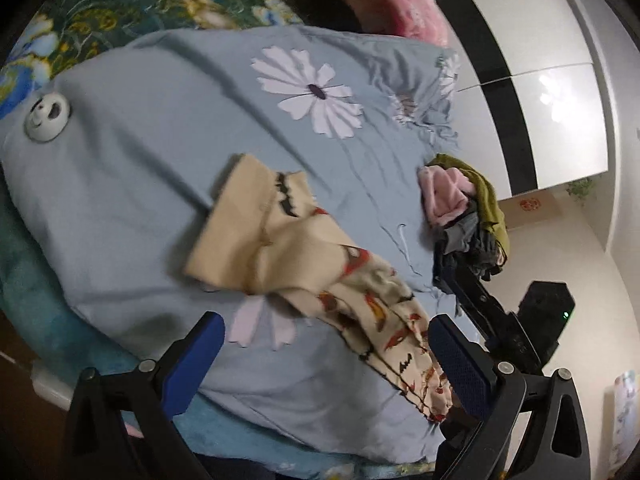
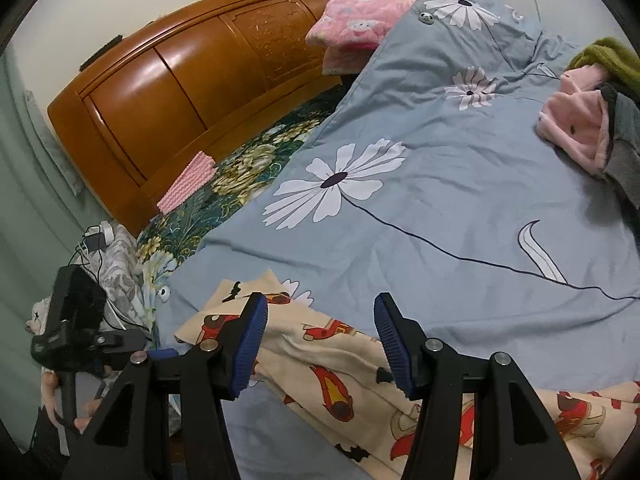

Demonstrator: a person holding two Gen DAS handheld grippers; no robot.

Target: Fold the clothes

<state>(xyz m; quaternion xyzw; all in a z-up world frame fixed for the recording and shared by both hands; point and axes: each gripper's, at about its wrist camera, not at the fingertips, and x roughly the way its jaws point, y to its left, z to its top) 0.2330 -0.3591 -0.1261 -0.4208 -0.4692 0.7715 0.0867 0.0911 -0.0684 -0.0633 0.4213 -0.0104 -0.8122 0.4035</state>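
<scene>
A cream garment printed with red cars (image 1: 304, 264) lies partly folded on the light blue flowered duvet (image 1: 160, 184). My left gripper (image 1: 324, 324) is open above the garment's near end. The cloth runs just inside its right pad (image 1: 460, 368), and nothing is pinched. In the right wrist view the same garment (image 2: 320, 360) stretches across the bottom of the frame. My right gripper (image 2: 320, 304) is open over it, one finger on each side of the cloth and no fold clamped. The left gripper's body (image 2: 76, 328) shows at the left edge, held by a hand (image 2: 84, 420).
A heap of pink, olive and grey clothes (image 1: 468, 208) (image 2: 592, 120) sits on the duvet's far side. A pink pillow (image 2: 360, 20) lies by the wooden headboard (image 2: 180, 80). A panda-face button (image 1: 47, 116) sits on the duvet. A dark floral sheet (image 2: 240, 172) borders the duvet.
</scene>
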